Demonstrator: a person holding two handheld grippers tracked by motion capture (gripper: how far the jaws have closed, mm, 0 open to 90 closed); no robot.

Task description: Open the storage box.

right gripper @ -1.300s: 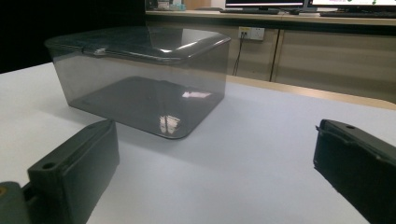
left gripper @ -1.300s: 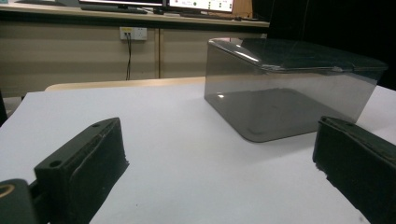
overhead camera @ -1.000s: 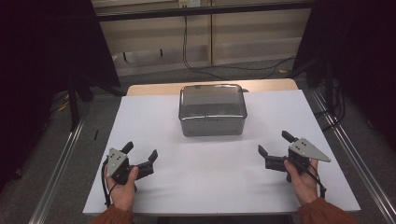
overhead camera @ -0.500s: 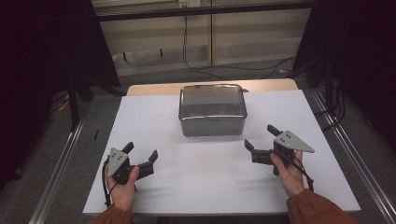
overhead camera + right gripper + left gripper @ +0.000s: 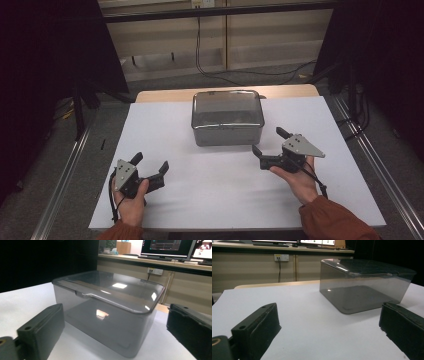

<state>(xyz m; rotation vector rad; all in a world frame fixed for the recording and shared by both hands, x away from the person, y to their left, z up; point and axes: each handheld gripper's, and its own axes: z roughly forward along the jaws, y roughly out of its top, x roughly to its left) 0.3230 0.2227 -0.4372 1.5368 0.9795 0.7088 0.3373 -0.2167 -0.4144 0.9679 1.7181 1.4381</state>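
A smoky grey see-through box (image 5: 228, 118) with its lid closed stands at the back middle of the white sheet (image 5: 210, 175). My right gripper (image 5: 270, 141) is open just off the box's front right corner, jaws empty, and the box (image 5: 107, 310) looms close between its jaws in the right gripper view. My left gripper (image 5: 150, 163) is open and empty at the front left, well short of the box (image 5: 364, 285). What the box holds cannot be made out through its dark walls.
The white sheet covers a wooden table (image 5: 165, 94) whose far edge shows behind the box. Metal rails (image 5: 65, 180) run along both sides of the table. Cables (image 5: 220, 70) lie on the floor beyond, under a long bench.
My right gripper has moved left and forward, from the front right of the sheet to close by the box's front right corner. The left gripper has stayed put.
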